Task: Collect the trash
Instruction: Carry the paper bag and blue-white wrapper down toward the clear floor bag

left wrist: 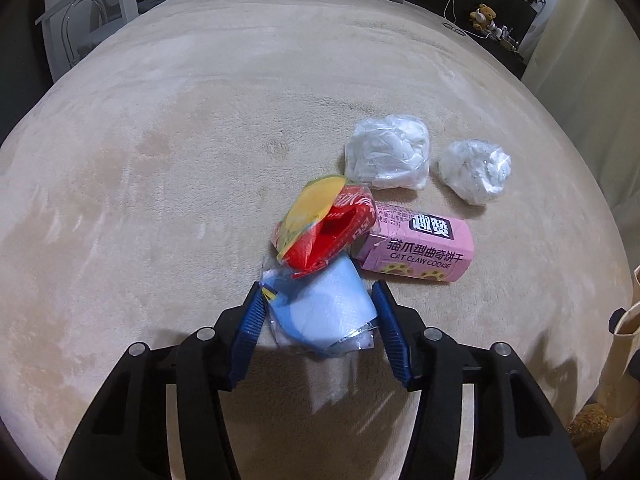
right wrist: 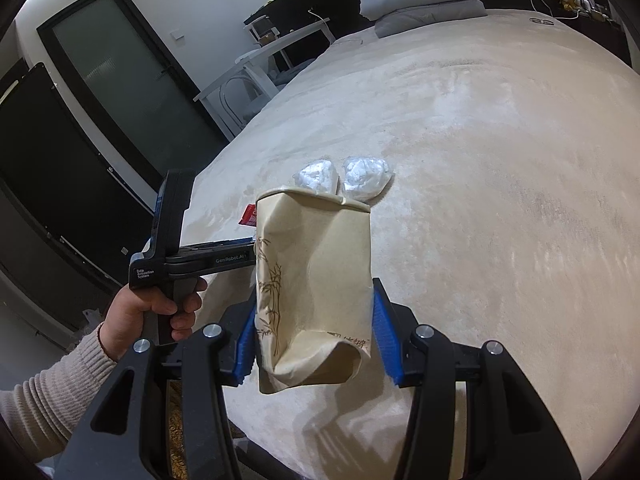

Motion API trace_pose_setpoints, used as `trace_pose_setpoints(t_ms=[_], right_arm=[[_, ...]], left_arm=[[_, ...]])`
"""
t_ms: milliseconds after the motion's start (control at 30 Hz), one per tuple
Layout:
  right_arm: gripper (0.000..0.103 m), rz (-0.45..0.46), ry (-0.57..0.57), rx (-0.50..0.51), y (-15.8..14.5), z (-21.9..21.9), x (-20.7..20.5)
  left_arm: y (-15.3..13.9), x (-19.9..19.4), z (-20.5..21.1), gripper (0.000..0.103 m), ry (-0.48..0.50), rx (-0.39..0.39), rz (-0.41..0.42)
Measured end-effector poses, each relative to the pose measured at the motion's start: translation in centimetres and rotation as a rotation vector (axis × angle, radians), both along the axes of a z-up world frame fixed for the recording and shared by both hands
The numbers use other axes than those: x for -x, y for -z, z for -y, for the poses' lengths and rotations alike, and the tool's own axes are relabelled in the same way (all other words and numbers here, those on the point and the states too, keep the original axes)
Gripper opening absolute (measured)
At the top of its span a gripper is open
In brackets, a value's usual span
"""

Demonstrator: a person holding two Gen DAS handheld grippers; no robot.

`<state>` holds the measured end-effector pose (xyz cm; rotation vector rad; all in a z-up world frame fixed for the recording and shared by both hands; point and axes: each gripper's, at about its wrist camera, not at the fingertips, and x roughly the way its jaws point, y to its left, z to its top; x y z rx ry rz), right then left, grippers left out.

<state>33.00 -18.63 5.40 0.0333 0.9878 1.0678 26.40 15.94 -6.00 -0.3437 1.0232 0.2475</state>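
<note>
Two grippers are at work over a beige plush bed cover (left wrist: pixel 200 140). The left gripper (left wrist: pixel 318 306) has its blue pads set against either side of a light-blue plastic wrapper (left wrist: pixel 324 312), the jaws closed down to the wrapper's width; the wrapper lies at the near edge of the bed cover, its clear crinkled end hanging just over that edge. Touching the wrapper's far end lies a crushed red and yellow snack packet (left wrist: pixel 324 228), partly resting on it. Just to the right of the packet, and touching it, is a pink cookie box (left wrist: pixel 420 246) lying on its side, printed "CAT CLAW COOKIE". Beyond the box, farther up the bed cover, sit two wads of crumpled clear plastic: a larger wad (left wrist: pixel 386 158) close behind the packet and a smaller wad (left wrist: pixel 476 170) just beside it to the right.

The right gripper (right wrist: pixel 314 332) holds a tan paper bag (right wrist: pixel 316 280) with a bamboo print, its blue pads pressed to the bag's two sides and the jaws narrowed onto it. The bag stands upright in the grip with its mouth away from the camera, its lower end creased. In this view the two plastic wads show just past the bag's rim, and the left gripper's black body reaches in from the left behind the bag, held by the person's left hand (right wrist: pixel 156 308) in a pale knit sleeve. At the far end of the bed cover lies a folded grey quilt (right wrist: pixel 424 0).
</note>
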Motion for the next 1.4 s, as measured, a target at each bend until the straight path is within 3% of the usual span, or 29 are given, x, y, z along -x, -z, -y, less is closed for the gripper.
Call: trace_pose_setpoints(t_ms=[667, 1400], right_arm=[[0.050, 0.004, 0.052, -0.004, 0.0, 2.0, 1.8], [0.050, 0.002, 0.093, -0.015, 0.2, 6.4, 9.1]], left_arm=[[-2.5, 4.5, 2.8, 0.052, 0.039, 0.005, 0.060], [-7.6, 13.9, 9.9, 0.052, 0.116, 0.024, 0.169]])
